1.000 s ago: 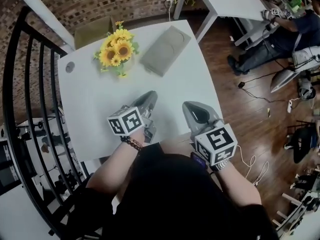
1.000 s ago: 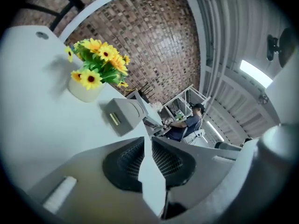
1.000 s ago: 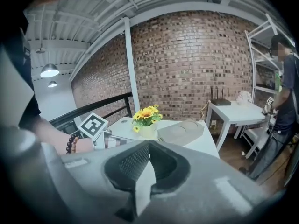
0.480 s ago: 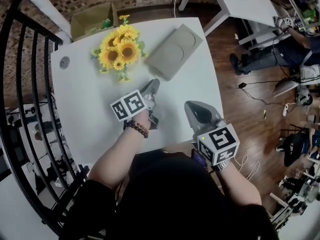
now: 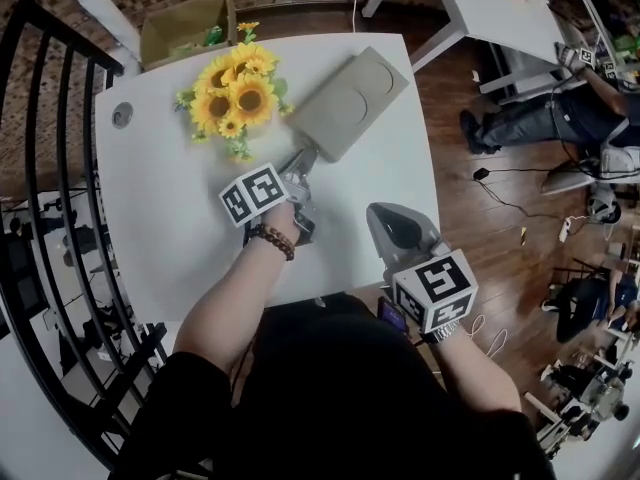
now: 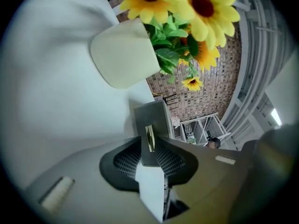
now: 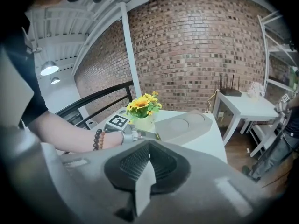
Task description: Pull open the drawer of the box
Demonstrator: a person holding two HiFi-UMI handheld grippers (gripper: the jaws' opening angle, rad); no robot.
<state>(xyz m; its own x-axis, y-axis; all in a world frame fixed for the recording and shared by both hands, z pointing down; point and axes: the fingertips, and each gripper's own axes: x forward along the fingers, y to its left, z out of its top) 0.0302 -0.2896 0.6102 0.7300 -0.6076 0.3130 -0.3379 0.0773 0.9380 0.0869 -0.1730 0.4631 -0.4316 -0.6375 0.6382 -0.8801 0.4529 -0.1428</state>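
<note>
The flat grey-beige box (image 5: 355,98) lies on the white table (image 5: 170,218), to the right of the sunflowers. My left gripper (image 5: 300,160) reaches its near end. In the left gripper view that end (image 6: 150,118) shows edge-on as a narrow grey strip with a small brass handle (image 6: 149,138). The strip runs in between the black pads, and the left gripper (image 6: 149,148) is shut on the handle. My right gripper (image 5: 385,218) hangs over the table's front right edge, shut and empty (image 7: 148,164). From there the box (image 7: 187,125) shows beyond the left hand.
A cream pot of sunflowers (image 5: 235,88) stands just left of the box. A black railing (image 5: 50,218) runs along the table's left side. A cardboard box (image 5: 185,28) sits on the floor behind. Another white table (image 5: 490,8) and a seated person (image 5: 560,108) are at right.
My left gripper has moved forward across the table to the box's near end and now holds the brass handle. The right gripper has stayed near the front edge.
</note>
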